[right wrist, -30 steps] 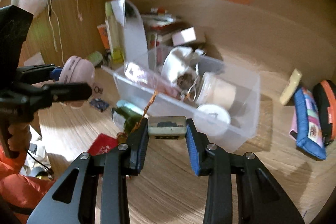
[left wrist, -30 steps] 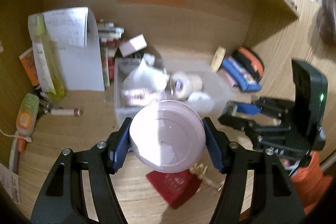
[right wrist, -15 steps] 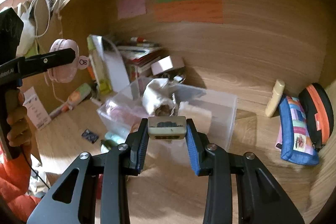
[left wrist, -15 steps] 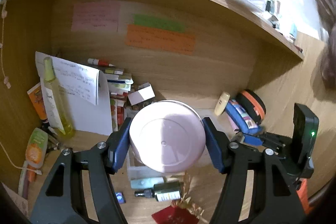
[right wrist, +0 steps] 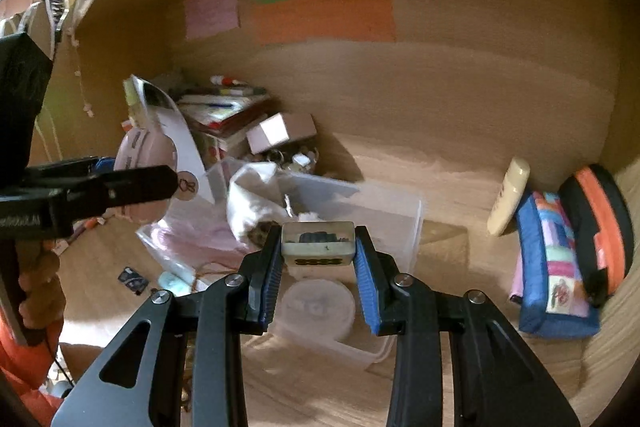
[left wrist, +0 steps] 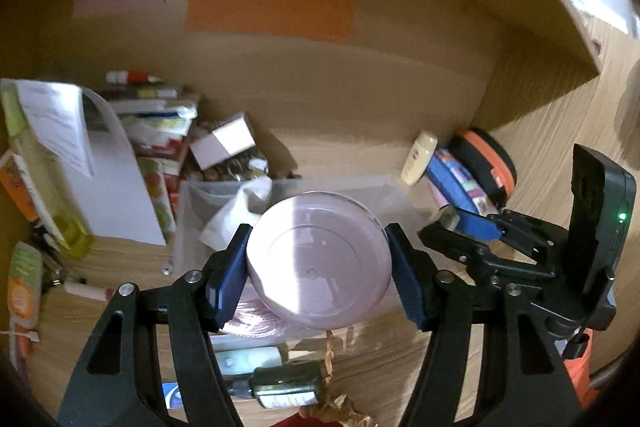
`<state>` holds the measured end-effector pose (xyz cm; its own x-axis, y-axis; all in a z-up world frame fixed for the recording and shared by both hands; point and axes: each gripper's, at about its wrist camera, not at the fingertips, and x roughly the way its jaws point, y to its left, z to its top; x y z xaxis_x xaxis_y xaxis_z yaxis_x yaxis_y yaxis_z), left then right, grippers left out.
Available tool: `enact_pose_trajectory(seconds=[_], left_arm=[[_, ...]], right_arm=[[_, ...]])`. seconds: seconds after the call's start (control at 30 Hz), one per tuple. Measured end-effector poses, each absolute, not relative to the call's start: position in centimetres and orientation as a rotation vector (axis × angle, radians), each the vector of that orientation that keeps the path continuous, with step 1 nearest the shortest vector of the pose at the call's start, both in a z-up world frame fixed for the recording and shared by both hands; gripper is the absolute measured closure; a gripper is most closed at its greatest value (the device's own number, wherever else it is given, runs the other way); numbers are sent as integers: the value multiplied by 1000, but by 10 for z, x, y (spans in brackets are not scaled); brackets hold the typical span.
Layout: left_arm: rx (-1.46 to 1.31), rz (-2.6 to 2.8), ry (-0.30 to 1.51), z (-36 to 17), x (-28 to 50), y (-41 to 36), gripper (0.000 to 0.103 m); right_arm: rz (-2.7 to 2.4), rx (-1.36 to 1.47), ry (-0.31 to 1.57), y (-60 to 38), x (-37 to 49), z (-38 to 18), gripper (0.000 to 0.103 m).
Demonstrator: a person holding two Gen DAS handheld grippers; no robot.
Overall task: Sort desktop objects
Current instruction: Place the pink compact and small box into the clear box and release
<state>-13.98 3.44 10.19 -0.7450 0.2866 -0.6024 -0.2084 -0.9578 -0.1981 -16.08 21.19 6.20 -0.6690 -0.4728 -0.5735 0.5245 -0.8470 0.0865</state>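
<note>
My left gripper pinches a round pink container across its width; both blue pads press its sides, lid face toward the camera, at centre frame. My right gripper pinches a small translucent rectangular block with dark contents; the pads bear on its two short ends. In the right wrist view the block hangs over the clear plastic bin at centre frame, which already holds a white cloth bag and a round lidded tub. The pink container sits at left of that frame, just off the bin's left end.

Step in hand, as I judge it: carrying both items to the bin. Next move: lower the block over a free spot inside the walls, then spread the pads. The container follows; it needs a wider gap. A dark bottle lies on the wooden desk at lower frame, unsorted.
</note>
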Motion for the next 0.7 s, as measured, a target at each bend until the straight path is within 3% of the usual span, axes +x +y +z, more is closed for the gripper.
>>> enact_pose_trajectory(seconds=[0.23, 0.7], left_arm=[[-1113, 2659, -122, 70, -165, 50, 38], [-1136, 2668, -63, 50, -174, 59, 38]], right_arm=[[-2399, 947, 97, 221, -184, 33, 72], [-2395, 976, 212, 212, -182, 19, 71]])
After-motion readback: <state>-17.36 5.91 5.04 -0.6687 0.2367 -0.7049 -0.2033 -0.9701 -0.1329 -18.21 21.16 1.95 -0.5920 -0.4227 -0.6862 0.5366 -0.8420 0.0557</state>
